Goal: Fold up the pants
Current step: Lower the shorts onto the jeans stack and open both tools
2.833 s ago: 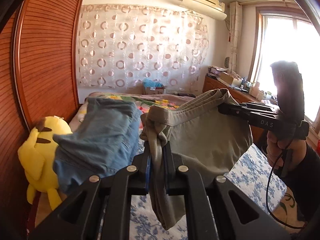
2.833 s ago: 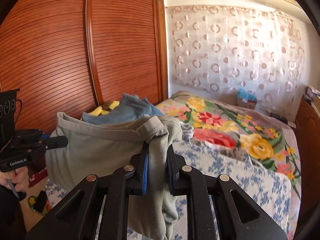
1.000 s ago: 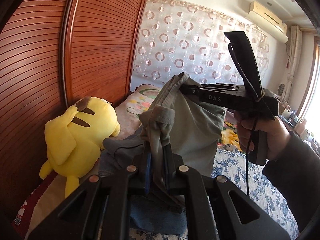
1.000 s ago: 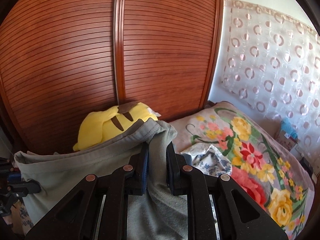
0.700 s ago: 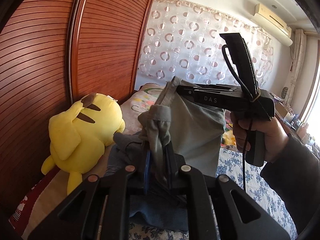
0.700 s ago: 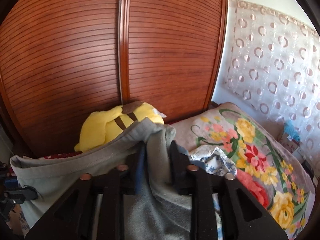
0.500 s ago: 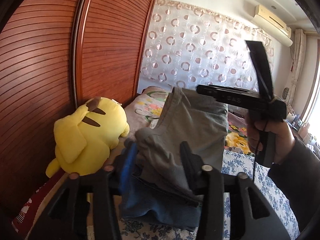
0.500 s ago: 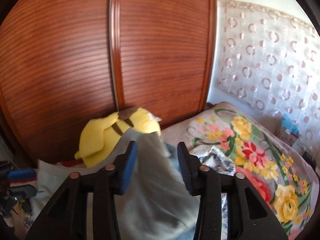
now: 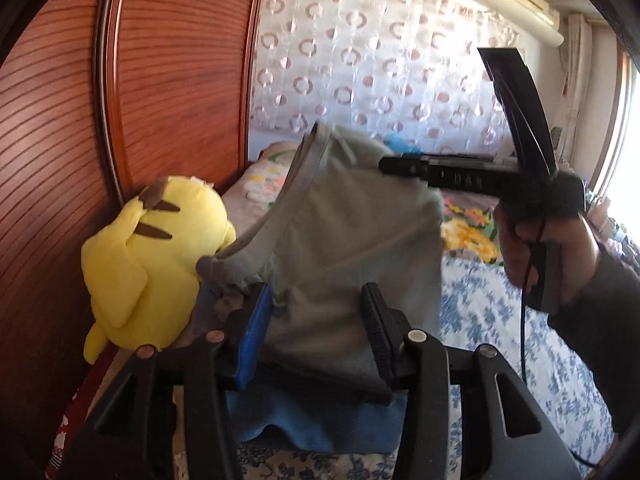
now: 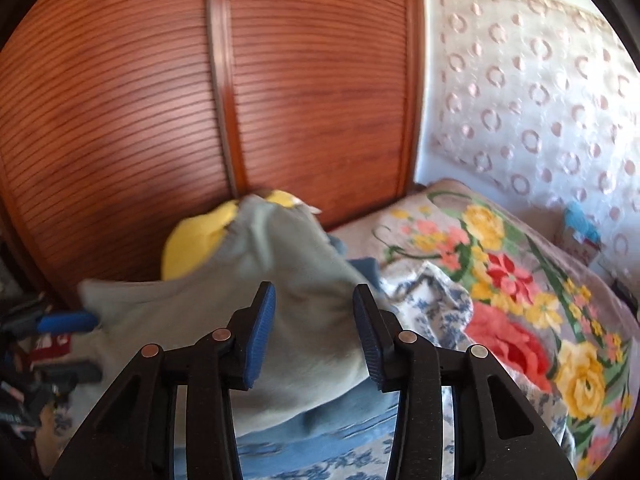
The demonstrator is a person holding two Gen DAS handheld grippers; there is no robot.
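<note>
Both grippers, left (image 9: 316, 334) and right (image 10: 314, 332), have just opened, jaws apart; I've let the grey pants (image 9: 344, 248) drop ahead onto the blue pants (image 9: 320, 424), apparently folded, though blurred.

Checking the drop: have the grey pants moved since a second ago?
Yes. The grey pants have sunk from the jaws onto the blue jeans, now covering more of the yellow plush.

i count two grippers: left gripper (image 9: 316, 320), right gripper (image 10: 314, 322). two folded garments: grey pants (image 9: 344, 240), blue jeans (image 9: 320, 424) beneath. one yellow plush toy (image 9: 148, 256), 9 o'clock.
</note>
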